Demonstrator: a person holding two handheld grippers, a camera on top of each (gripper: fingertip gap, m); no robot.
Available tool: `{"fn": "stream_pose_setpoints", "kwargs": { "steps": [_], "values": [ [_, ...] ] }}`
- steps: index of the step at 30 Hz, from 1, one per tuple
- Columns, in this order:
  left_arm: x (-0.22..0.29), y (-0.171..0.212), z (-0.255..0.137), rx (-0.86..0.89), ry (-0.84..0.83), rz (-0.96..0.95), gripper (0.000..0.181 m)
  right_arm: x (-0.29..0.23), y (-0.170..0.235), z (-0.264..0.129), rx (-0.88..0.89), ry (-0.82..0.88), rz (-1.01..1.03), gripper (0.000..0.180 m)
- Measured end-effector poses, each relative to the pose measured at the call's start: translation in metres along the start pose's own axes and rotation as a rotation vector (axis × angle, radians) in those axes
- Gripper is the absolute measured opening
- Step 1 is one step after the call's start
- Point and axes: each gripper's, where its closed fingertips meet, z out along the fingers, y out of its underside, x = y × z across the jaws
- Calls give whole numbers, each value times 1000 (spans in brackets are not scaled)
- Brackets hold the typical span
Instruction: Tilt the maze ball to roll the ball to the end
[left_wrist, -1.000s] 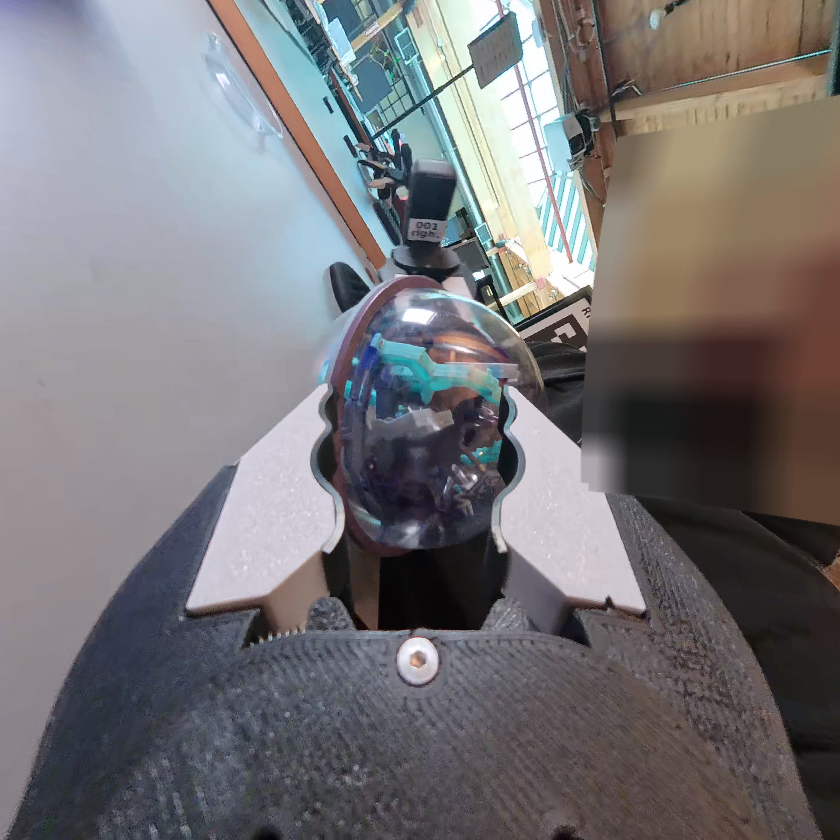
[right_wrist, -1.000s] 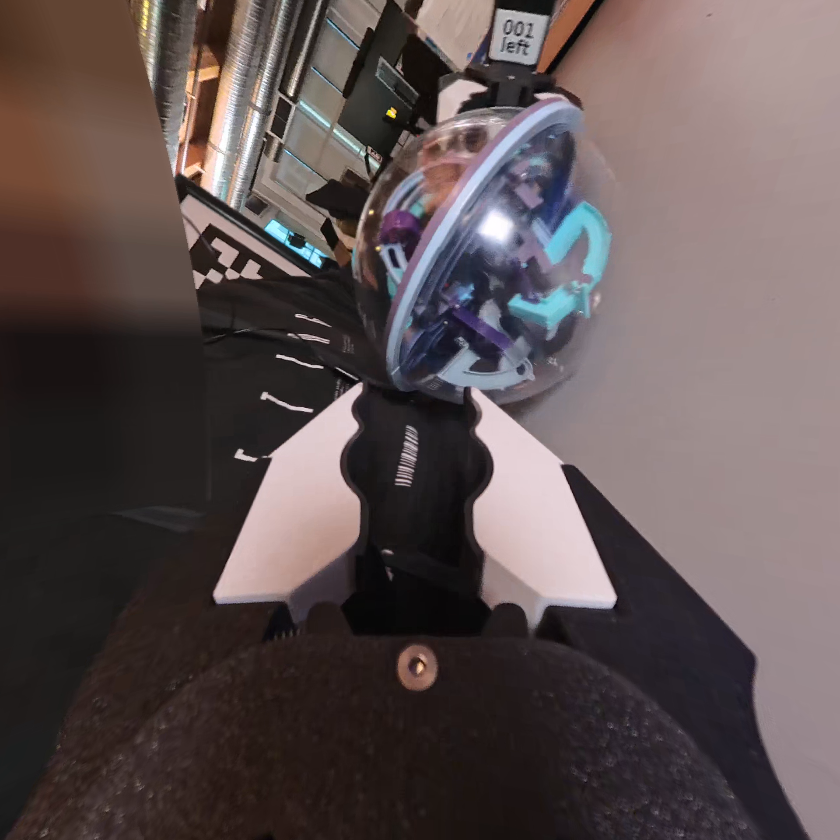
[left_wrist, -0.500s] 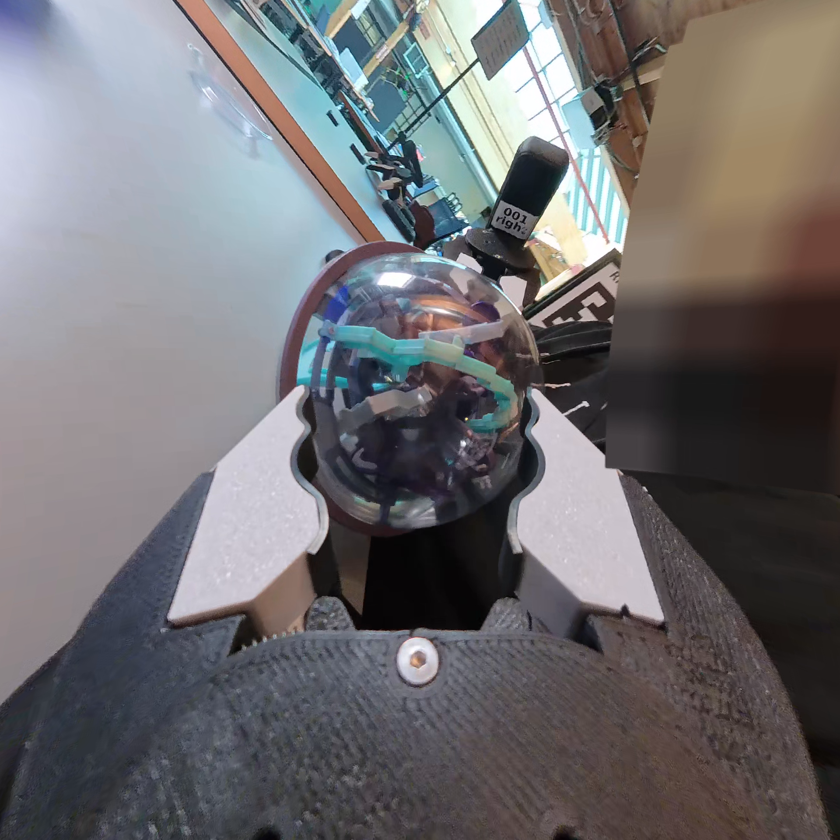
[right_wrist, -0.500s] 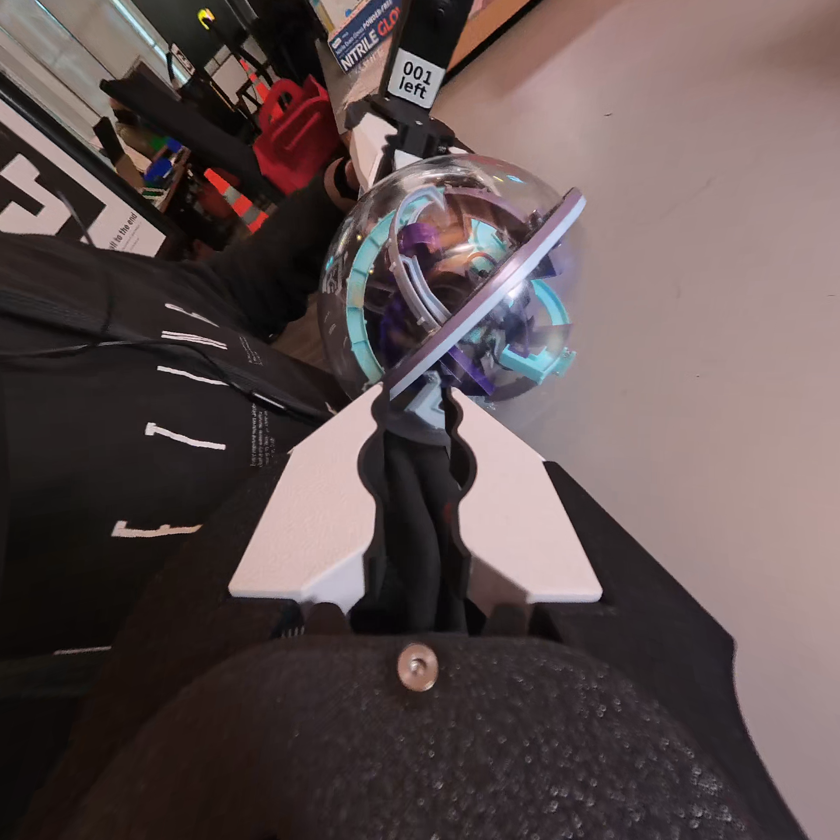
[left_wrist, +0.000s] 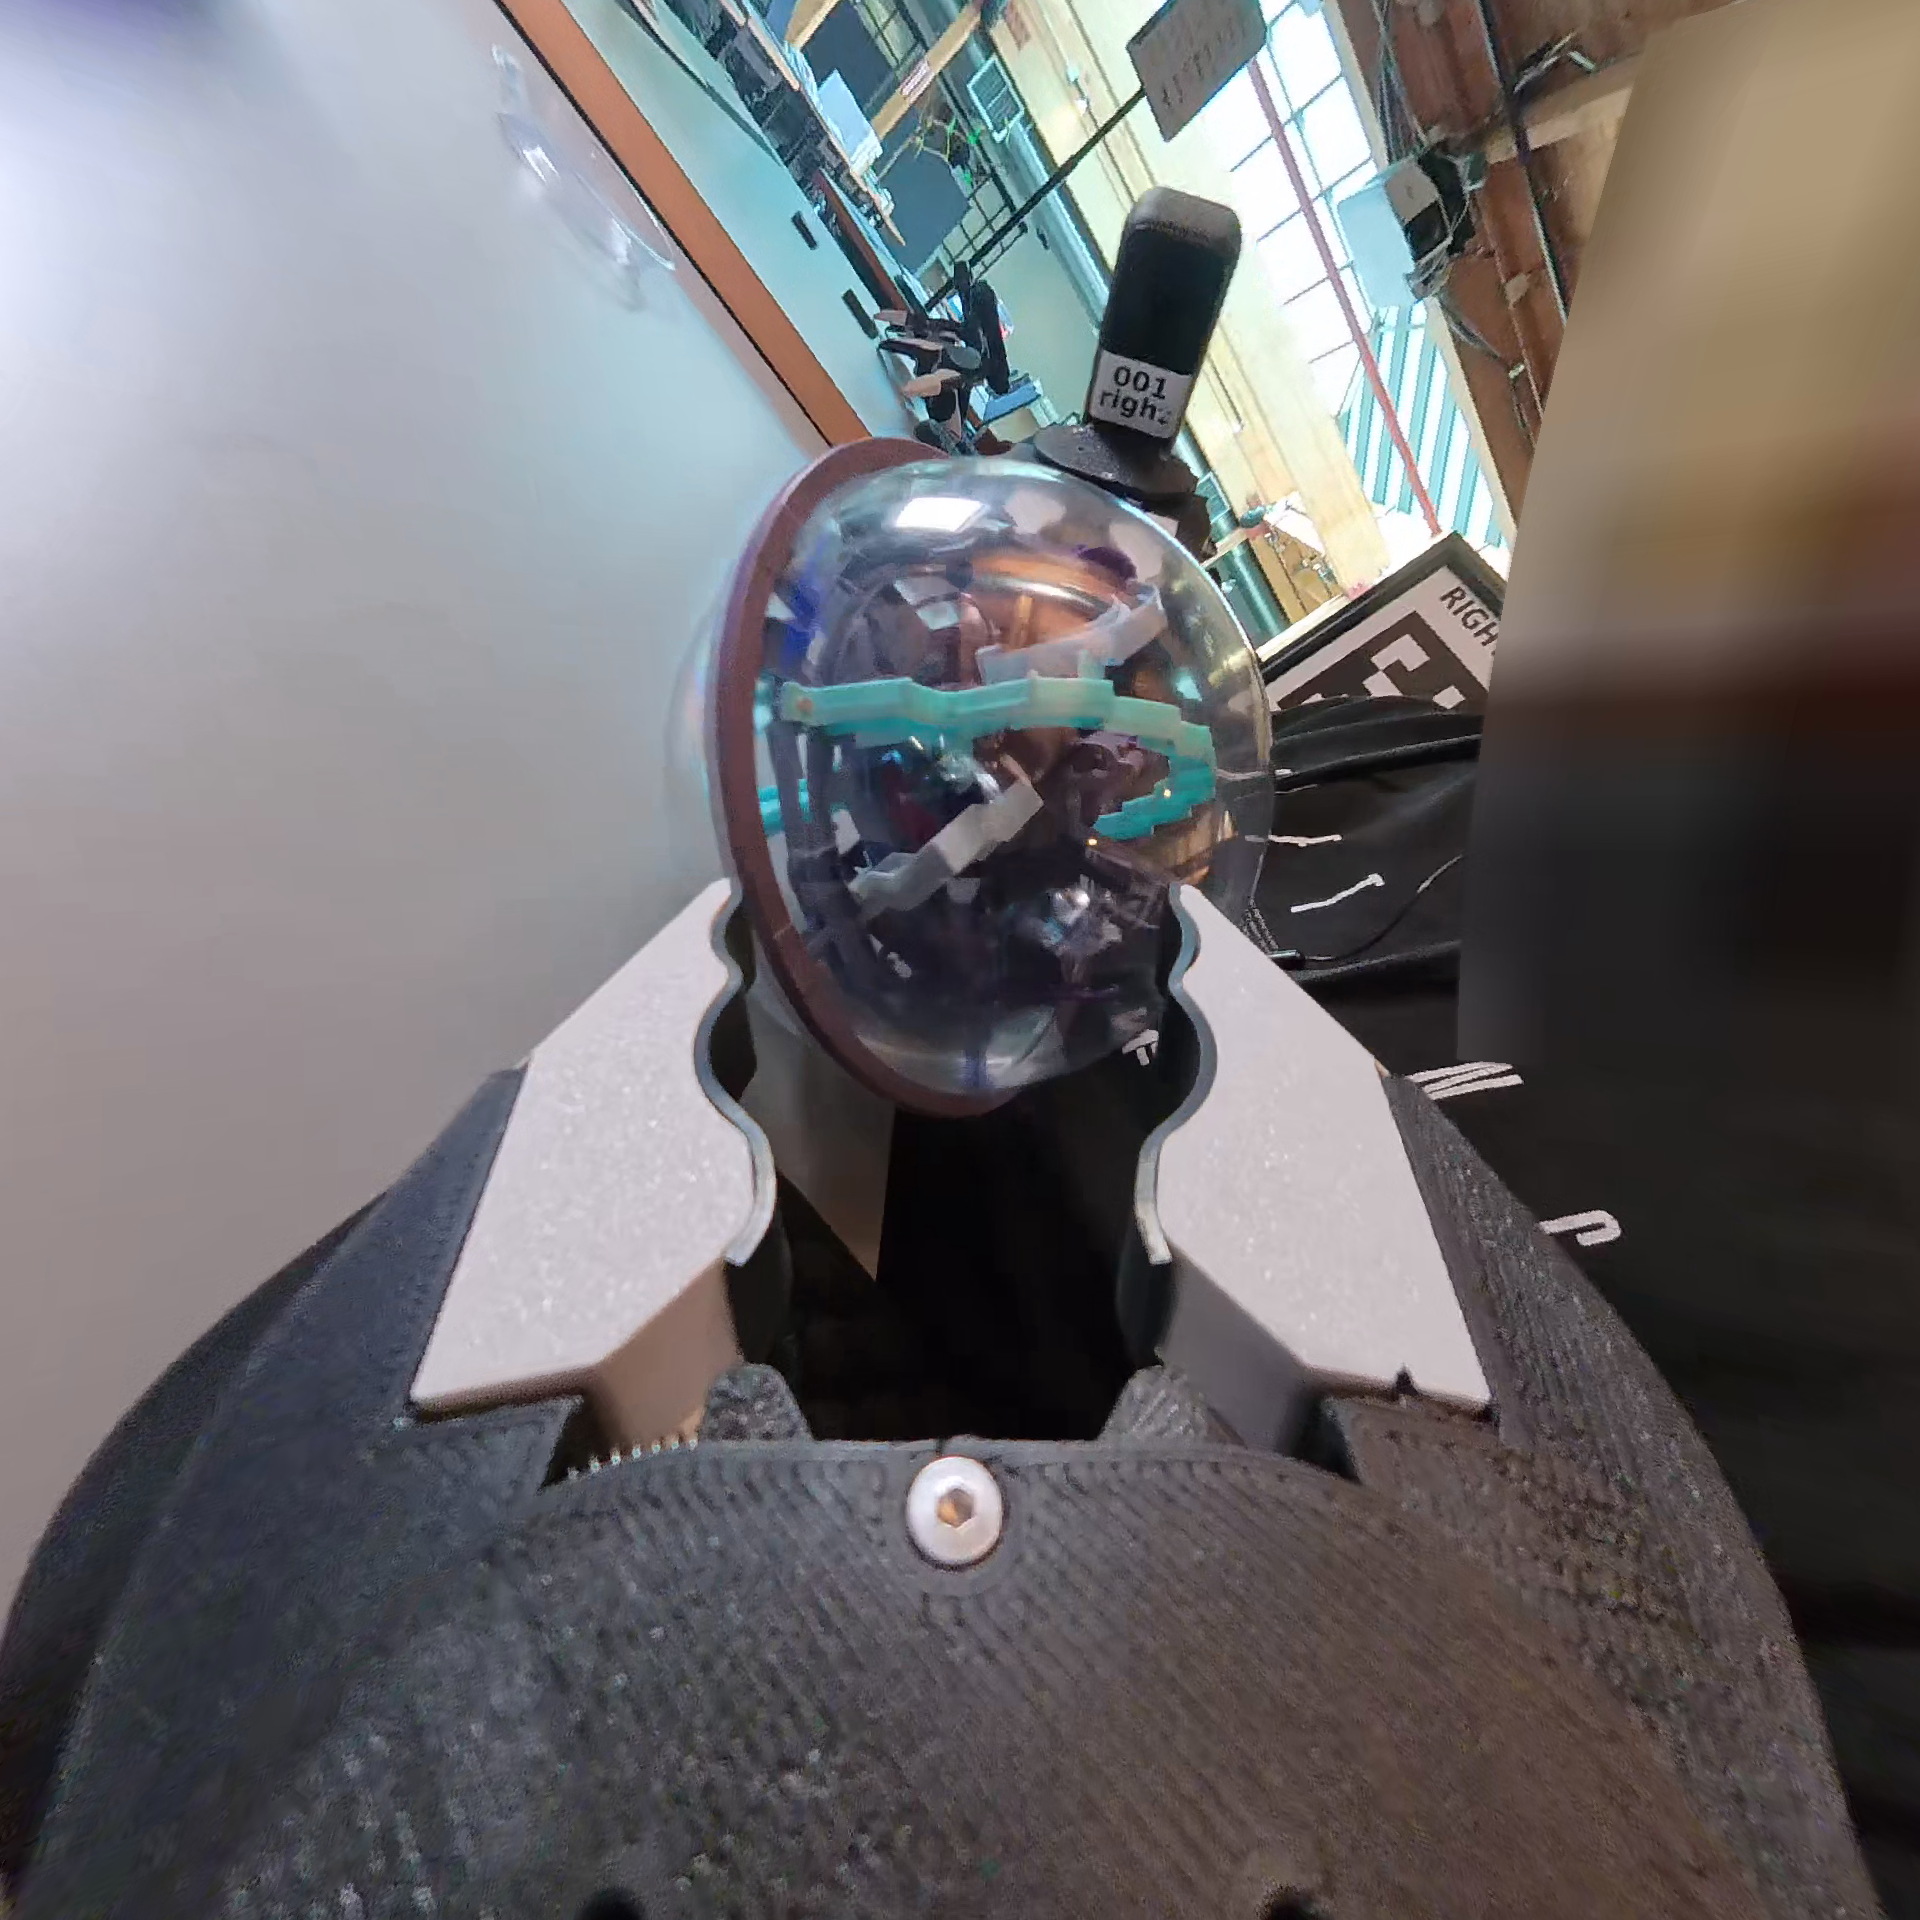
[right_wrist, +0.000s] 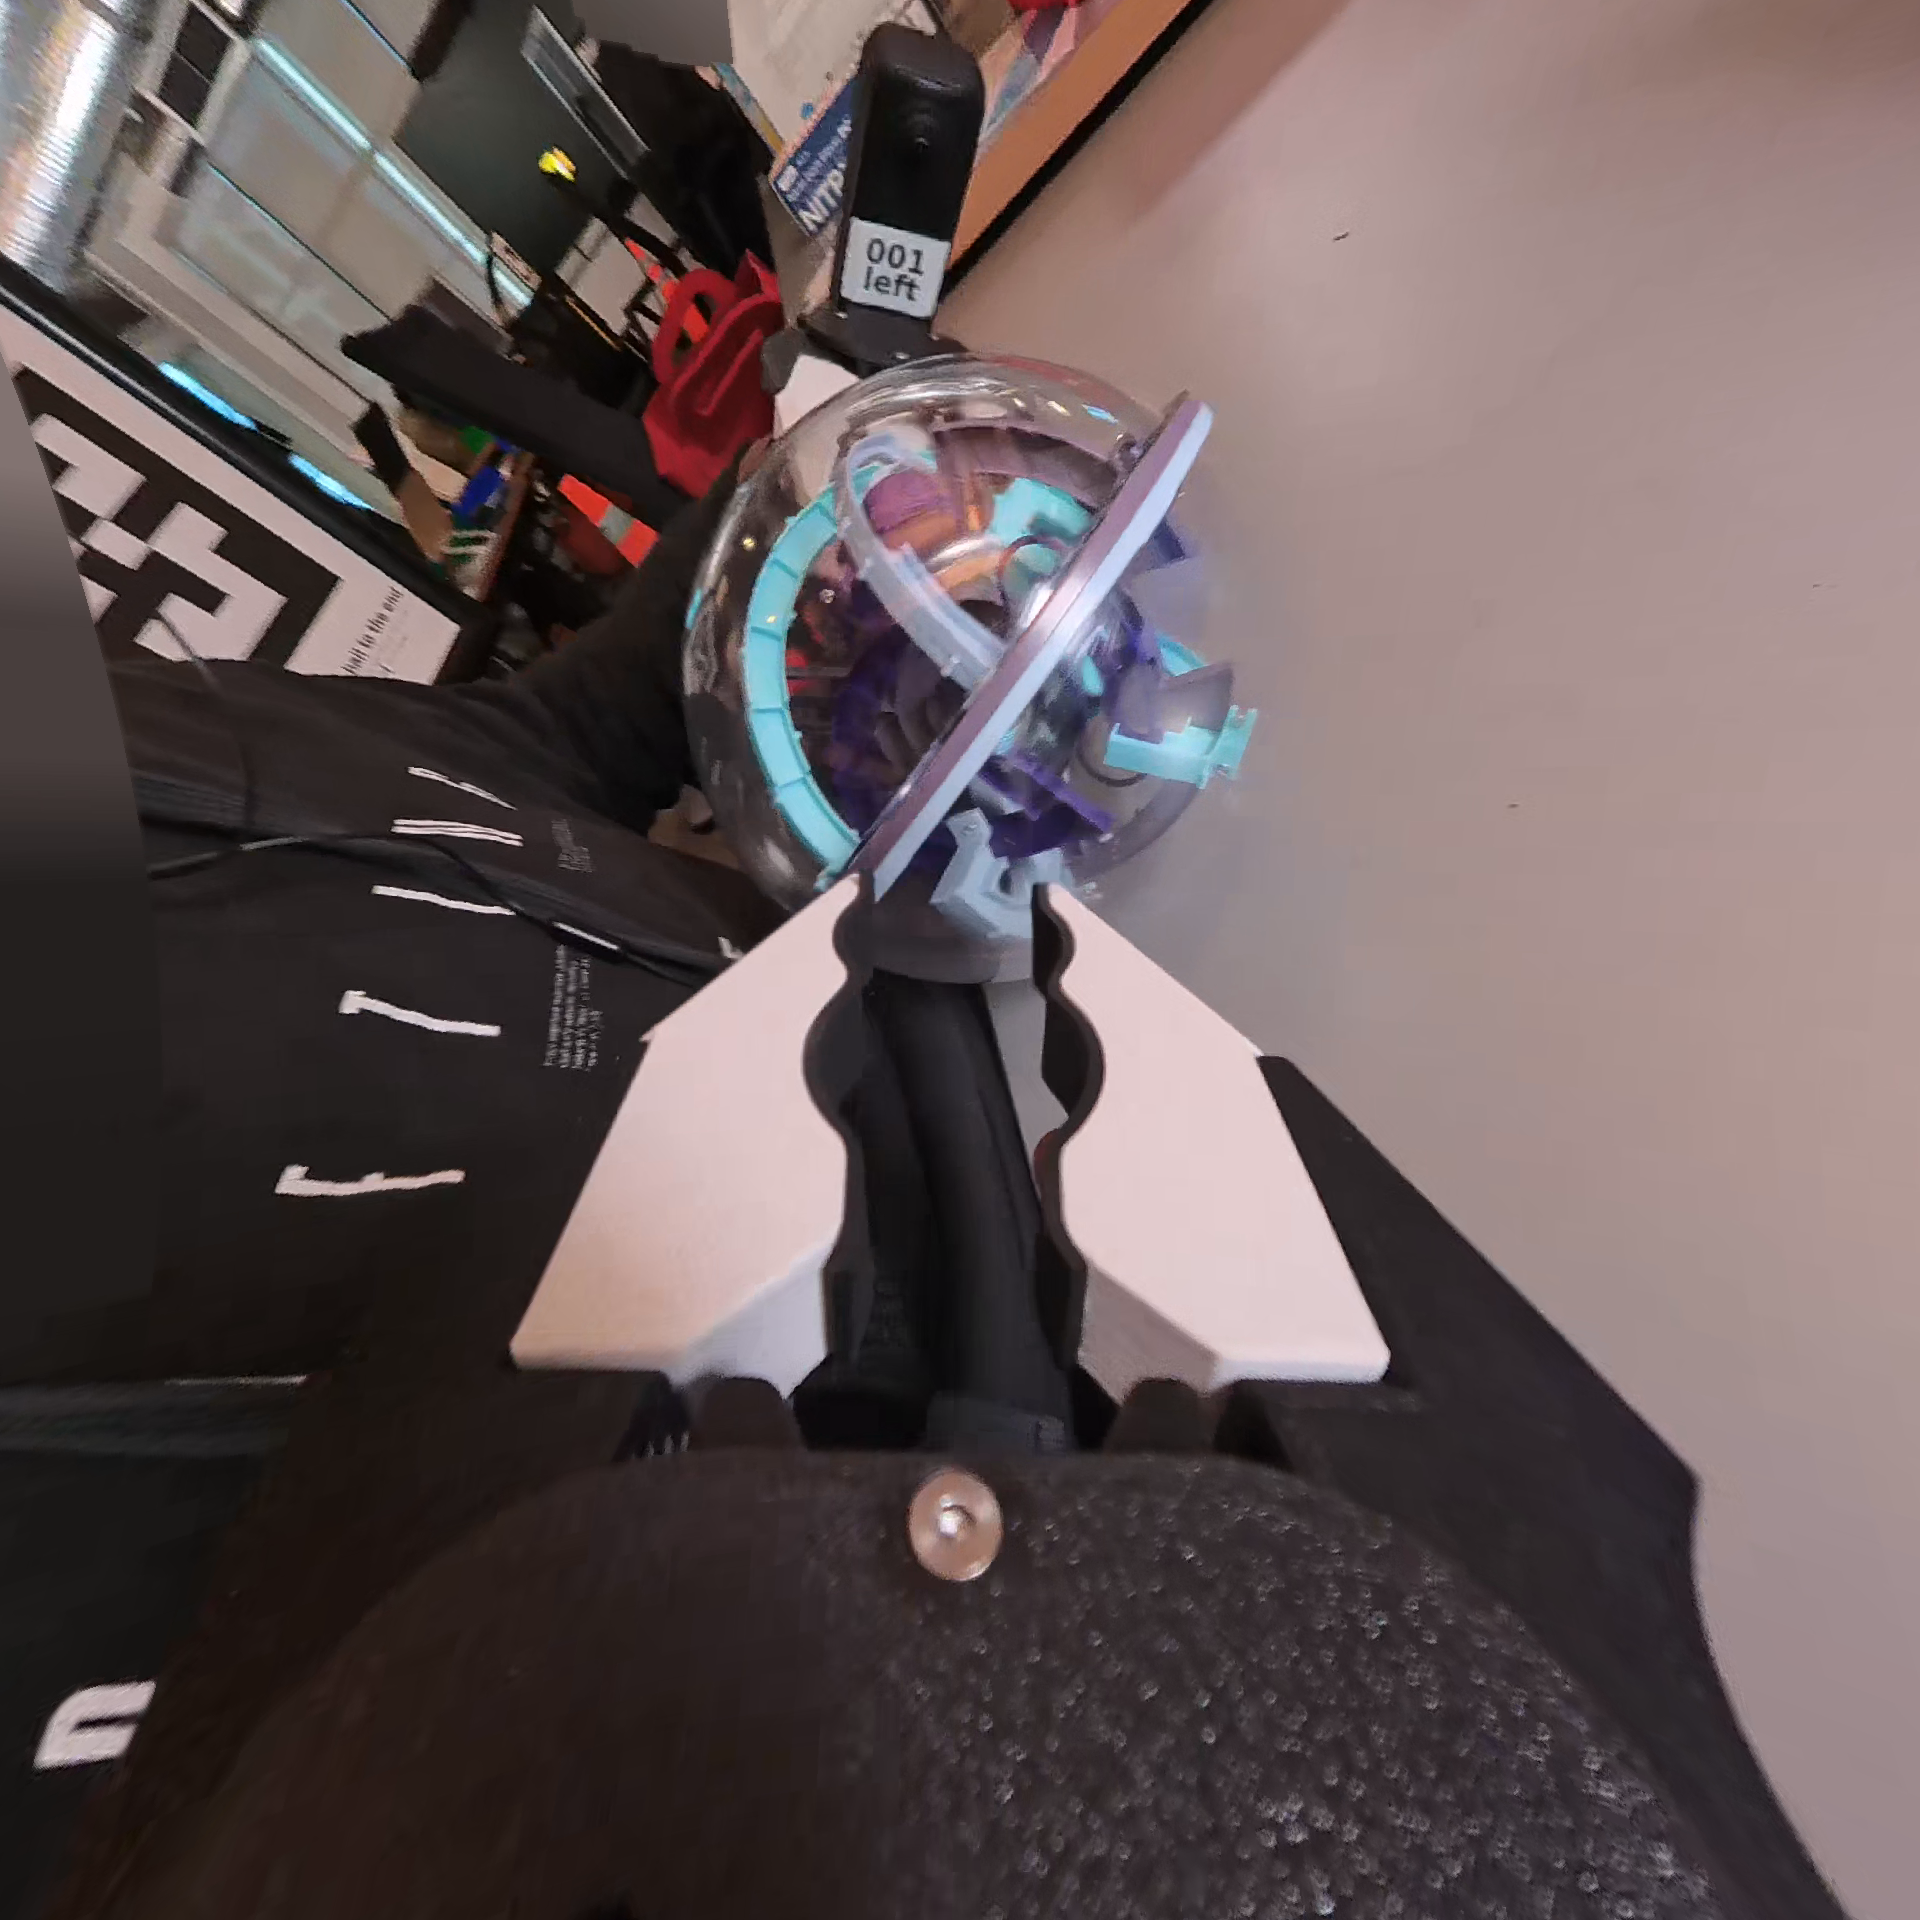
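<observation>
The maze ball (left_wrist: 987, 790) is a clear sphere with teal, purple and grey tracks and a dark rim around its middle. It is held in the air between both grippers, tilted. My left gripper (left_wrist: 951, 914) clasps its near lower side at the fingertips. My right gripper (right_wrist: 951, 904) pinches the opposite side, where the maze ball (right_wrist: 956, 665) shows its rim running diagonally. The right gripper's black post (left_wrist: 1153, 343) shows behind the ball in the left wrist view, and the left gripper's post (right_wrist: 904, 208) in the right wrist view. I cannot make out the small ball inside.
The grey table (left_wrist: 312, 623) with an orange edge lies below, and it also shows in the right wrist view (right_wrist: 1558, 623). A clear plastic stand (left_wrist: 582, 177) sits far off on it. A person in black clothing (right_wrist: 364, 987) is close by, beside a black-and-white marker board (right_wrist: 187, 551).
Both grippers have turned together with the maze ball, so its rim and tracks have rotated in both views. The ball now sits farther out at the left fingertips.
</observation>
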Motion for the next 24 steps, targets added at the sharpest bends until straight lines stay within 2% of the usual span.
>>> {"fn": "stream_pose_setpoints", "kwargs": {
  "steps": [4, 6, 10, 15, 20, 22, 24],
  "values": [
    [-6, -1, 1, 17, 9, -68, 64, -6, 2, 2, -3, -43, 32, 33],
    [-4, -1, 5, 7, 27, -87, 60, -5, 5, 6, -17, -24, 17, 28],
    [0, -5, 14, 17, 24, -64, 65, 4, 6, 2, -13, -11, 32, 22],
    [4, -8, 15, 54, 74, -114, 54, 10, 11, -3, -22, -41, 37, 14],
    [2, -10, 11, 69, 71, -128, 36, 21, 14, -8, 3, -51, 25, 7],
    [-13, -3, 11, 37, -35, -131, 41, 25, 14, -11, 14, -47, 24, 6],
    [-8, -2, 16, 30, -9, -131, 41, 26, 16, -12, 21, -54, 30, 6]
  ]
}}
